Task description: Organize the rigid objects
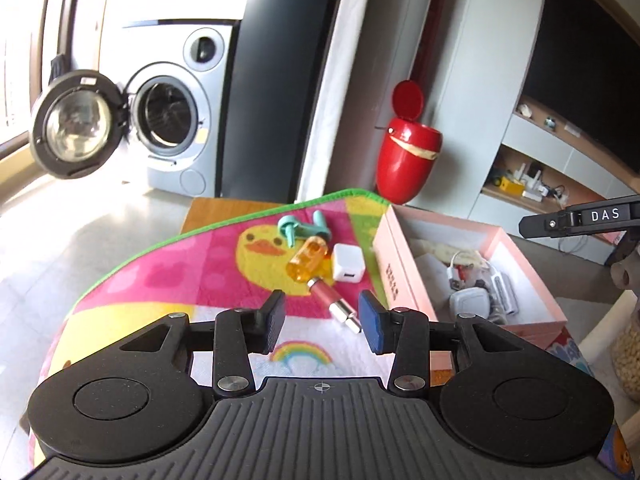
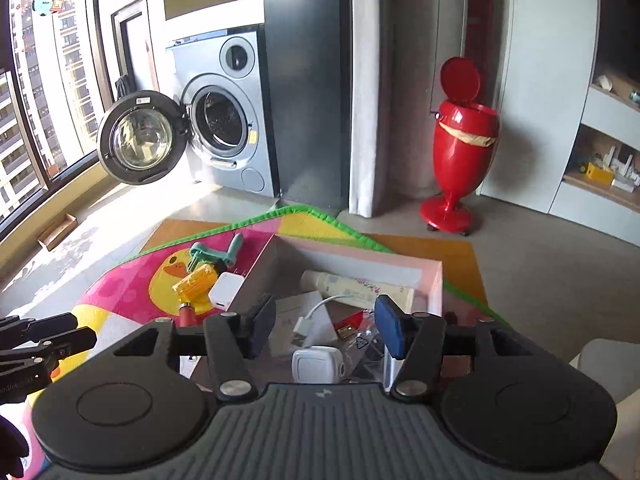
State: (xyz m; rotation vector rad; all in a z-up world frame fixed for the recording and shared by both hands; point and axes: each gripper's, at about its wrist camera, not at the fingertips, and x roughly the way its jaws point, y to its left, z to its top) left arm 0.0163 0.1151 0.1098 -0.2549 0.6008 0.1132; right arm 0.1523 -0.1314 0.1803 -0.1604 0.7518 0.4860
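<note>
On the colourful duck mat (image 1: 180, 272) lie a teal plastic piece (image 1: 306, 230), an orange bottle (image 1: 308, 260), a white charger cube (image 1: 348, 266) and a pink tube with a silver cap (image 1: 336, 300). My left gripper (image 1: 322, 308) hovers open above the tube, nothing between its fingers. To the right stands a pink box (image 1: 400, 264) holding a white adapter (image 2: 316, 364), a white cable (image 2: 316, 312) and a cream tube (image 2: 356, 288). My right gripper (image 2: 326, 316) stands open over the box (image 2: 434, 276), holding nothing.
A red pedal bin (image 2: 460, 152) with its lid up stands on the floor behind the table. A washing machine (image 2: 224, 120) with its round door swung open is at the back left. Shelves (image 1: 532, 184) with small items line the right wall.
</note>
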